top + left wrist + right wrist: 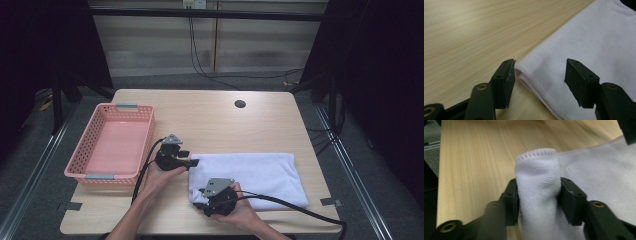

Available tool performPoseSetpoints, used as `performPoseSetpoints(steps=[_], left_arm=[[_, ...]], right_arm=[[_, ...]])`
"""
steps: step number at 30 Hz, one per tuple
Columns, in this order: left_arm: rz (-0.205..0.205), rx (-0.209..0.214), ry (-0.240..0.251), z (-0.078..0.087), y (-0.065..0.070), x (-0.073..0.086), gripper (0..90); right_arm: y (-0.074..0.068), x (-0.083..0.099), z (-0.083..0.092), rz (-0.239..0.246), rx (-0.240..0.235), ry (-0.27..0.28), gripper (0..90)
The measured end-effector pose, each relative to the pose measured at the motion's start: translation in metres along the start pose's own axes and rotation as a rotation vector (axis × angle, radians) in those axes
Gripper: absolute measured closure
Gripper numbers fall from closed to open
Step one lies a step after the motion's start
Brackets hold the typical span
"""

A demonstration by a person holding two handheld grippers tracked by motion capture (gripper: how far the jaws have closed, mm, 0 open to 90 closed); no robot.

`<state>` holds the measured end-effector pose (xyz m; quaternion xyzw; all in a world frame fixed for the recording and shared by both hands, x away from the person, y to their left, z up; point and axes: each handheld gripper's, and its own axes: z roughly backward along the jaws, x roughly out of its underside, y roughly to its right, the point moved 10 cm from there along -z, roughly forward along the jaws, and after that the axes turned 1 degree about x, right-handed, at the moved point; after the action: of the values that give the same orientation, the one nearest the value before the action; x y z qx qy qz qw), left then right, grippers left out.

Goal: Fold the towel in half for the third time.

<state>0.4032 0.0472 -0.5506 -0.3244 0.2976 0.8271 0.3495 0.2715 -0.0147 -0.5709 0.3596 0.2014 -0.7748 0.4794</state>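
Left gripper: I see my left gripper (192, 162) at the far-left corner of the white towel (260, 172), pointing to the right. The hand (162, 176) holds it from below and the forearm comes in from the bottom edge.
Left fingers: spread wide. In the left gripper view one finger (504, 81) is at the towel's folded corner (524, 72) and the other (579, 82) is over the cloth. I cannot tell if they touch it.
Right gripper: my right gripper (200, 200) is at the near-left corner of the towel, its grey plate on top. The right hand (240, 207) wraps around it, and a thick black cable (300, 207) runs to the right.
Right fingers: pinching a raised fold of the towel (537, 185) between them; the cloth bulges up above the fingers (570, 200).
Towel: it lies folded flat on the near-right part of the worktop (210, 120), a long rectangle.
Basket: a pink basket (112, 145) stands at the left edge of the worktop, well apart from the towel.
Hard to see: in the high view both pairs of fingers are small and dark, so their state is not readable there.
View difference: the stitched hem and the lifted fold are clear in the gripper views; the basket and the dark round hole (240, 104) in the worktop are in the high view.
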Motion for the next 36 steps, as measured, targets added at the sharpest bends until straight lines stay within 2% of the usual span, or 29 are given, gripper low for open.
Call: performPoseSetpoints(steps=[2, 4, 5, 7, 11, 13, 16, 17, 20, 22, 23, 25, 26, 27, 31, 32, 36], left_arm=[[0.001, -0.022, 0.003, -0.002, -0.007, -0.003, 38.5], [0.024, -0.012, 0.008, -0.006, -0.012, -0.002, 38.0], [0.018, -0.013, -0.014, -0.009, -0.012, 0.001, 37.1], [0.016, -0.005, -0.035, -0.013, -0.011, 0.005, 36.5], [-0.018, -0.014, -0.058, -0.019, -0.009, 0.008, 34.0], [-0.018, -0.018, -0.055, -0.019, -0.01, 0.008, 32.5], [-0.047, -0.019, -0.067, -0.022, -0.005, 0.008, 31.8], [-0.058, -0.007, -0.068, -0.023, -0.003, 0.008, 32.5], [-0.082, 0.017, -0.074, -0.025, 0.002, 0.008, 38.7], [-0.085, 0.02, -0.074, -0.026, 0.005, 0.008, 44.1], [-0.083, 0.035, -0.074, -0.026, 0.007, 0.009, 47.9], [-0.08, 0.073, -0.073, -0.027, 0.011, 0.009, 61.4], [-0.055, 0.096, -0.074, -0.026, 0.013, 0.01, 67.3], [-0.045, 0.096, -0.065, -0.026, 0.013, 0.009, 72.3], [-0.011, 0.119, -0.05, -0.022, 0.014, 0.005, 77.0], [0.017, 0.126, -0.025, -0.019, 0.015, 0.0, 77.2], [0.033, 0.143, 0.044, -0.007, 0.017, -0.02, 77.5]], right_arm=[[0.002, 0.0, 0.0, -0.021, 0.01, 0.001, 61.0], [0.004, 0.0, 0.001, -0.034, 0.02, -0.002, 65.8], [0.005, 0.0, 0.002, -0.038, 0.021, -0.004, 67.0], [0.008, 0.0, 0.004, -0.082, 0.001, -0.004, 72.1], [0.01, 0.002, 0.008, -0.122, -0.024, -0.004, 75.3], [0.009, 0.003, 0.01, -0.131, -0.03, -0.006, 76.3], [0.009, 0.003, 0.01, -0.136, -0.035, -0.002, 76.9], [0.009, 0.003, 0.01, -0.137, -0.035, -0.004, 77.0], [0.009, 0.003, 0.01, -0.138, -0.038, -0.005, 77.2], [0.009, 0.003, 0.011, -0.146, -0.04, -0.004, 77.5], [0.009, 0.002, 0.011, -0.146, -0.043, -0.001, 77.7], [0.01, 0.001, 0.012, -0.151, -0.046, 0.0, 78.0], [0.01, 0.001, 0.012, -0.159, -0.05, 0.003, 78.1], [0.01, -0.001, 0.013, -0.16, -0.051, 0.008, 78.3], [0.012, -0.009, 0.021, -0.167, -0.048, 0.034, 78.5], [0.012, -0.011, 0.023, -0.168, -0.048, 0.04, 78.5], [0.018, -0.023, 0.035, -0.168, -0.036, 0.083, 78.6]])
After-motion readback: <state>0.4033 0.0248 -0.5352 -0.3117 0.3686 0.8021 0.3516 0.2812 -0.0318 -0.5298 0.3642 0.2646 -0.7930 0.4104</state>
